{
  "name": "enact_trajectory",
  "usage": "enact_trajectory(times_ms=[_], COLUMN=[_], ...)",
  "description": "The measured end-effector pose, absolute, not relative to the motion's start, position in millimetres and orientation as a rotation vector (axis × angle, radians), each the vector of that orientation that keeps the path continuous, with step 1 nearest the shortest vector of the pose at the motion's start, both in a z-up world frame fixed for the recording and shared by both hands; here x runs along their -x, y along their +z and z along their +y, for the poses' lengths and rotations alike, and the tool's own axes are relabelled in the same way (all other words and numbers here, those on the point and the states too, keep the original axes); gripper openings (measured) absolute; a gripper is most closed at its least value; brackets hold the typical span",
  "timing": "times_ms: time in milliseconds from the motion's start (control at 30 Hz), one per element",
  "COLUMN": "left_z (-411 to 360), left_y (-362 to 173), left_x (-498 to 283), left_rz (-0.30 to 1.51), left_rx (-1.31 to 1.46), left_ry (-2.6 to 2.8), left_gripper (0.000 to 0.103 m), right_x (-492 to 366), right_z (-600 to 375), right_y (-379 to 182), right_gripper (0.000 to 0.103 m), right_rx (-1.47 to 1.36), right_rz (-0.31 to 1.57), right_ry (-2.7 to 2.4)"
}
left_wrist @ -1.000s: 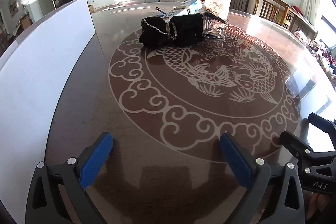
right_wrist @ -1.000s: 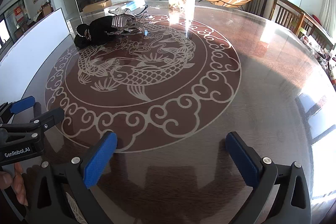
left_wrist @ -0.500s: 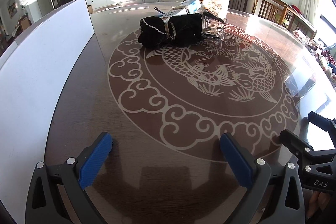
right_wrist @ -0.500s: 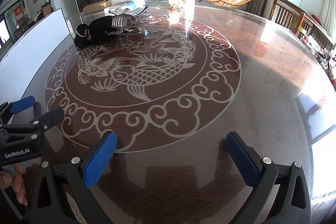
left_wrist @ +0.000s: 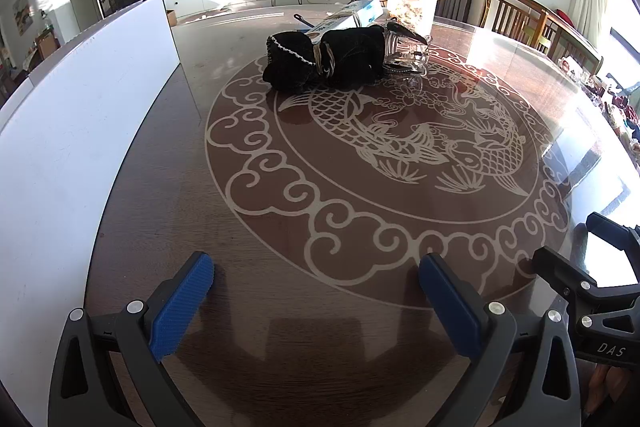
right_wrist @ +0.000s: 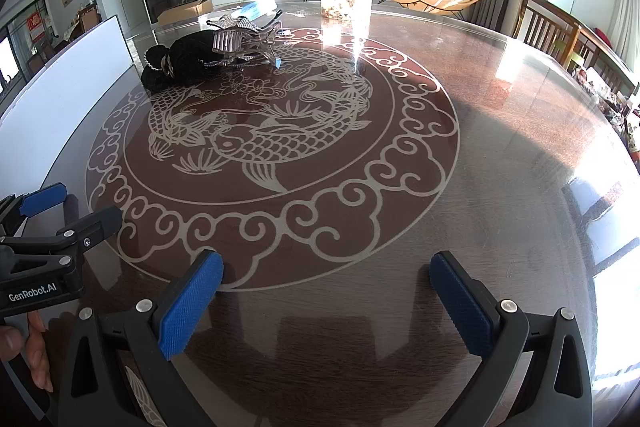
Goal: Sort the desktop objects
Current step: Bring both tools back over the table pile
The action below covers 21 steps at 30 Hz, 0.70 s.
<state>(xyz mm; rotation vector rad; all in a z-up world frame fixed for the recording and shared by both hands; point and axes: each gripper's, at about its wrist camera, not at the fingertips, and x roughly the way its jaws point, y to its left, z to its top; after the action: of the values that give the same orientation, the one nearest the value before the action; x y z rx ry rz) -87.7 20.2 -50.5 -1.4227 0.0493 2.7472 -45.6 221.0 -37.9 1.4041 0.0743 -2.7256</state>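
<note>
Almost nothing has moved over the last second — the left-wrist view has only drifted slightly, and the right one matches. Sorting has not begun, I judge. Left gripper (left_wrist: 316,301) and right gripper (right_wrist: 326,301) both hover with jaws spread wide, holding nothing, low over the near part of the round table (right_wrist: 500,131). At the far side, well apart from both, lie the black pouch (left_wrist: 324,61) touching a clear hair claw (right_wrist: 244,45), with a blue box (left_wrist: 352,15) behind (partly hidden). A white board (left_wrist: 80,131) bounds the left; the middle lies open for reaching.
</note>
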Motion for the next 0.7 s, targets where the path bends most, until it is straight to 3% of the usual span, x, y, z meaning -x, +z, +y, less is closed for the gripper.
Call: enact_trajectory(times_ms=[700], left_z=[20.5], left_y=[-50.7], left_x=[89.0], left_rz=[0.055], left_rx=[1.424], left_ry=[2.729], left_gripper=[0.103], right_x=[45.6], right_z=[221.1], right_y=[-37.8], right_gripper=[0.103], right_rx=[-1.404], right_rz=[0.074], right_ry=[-2.725])
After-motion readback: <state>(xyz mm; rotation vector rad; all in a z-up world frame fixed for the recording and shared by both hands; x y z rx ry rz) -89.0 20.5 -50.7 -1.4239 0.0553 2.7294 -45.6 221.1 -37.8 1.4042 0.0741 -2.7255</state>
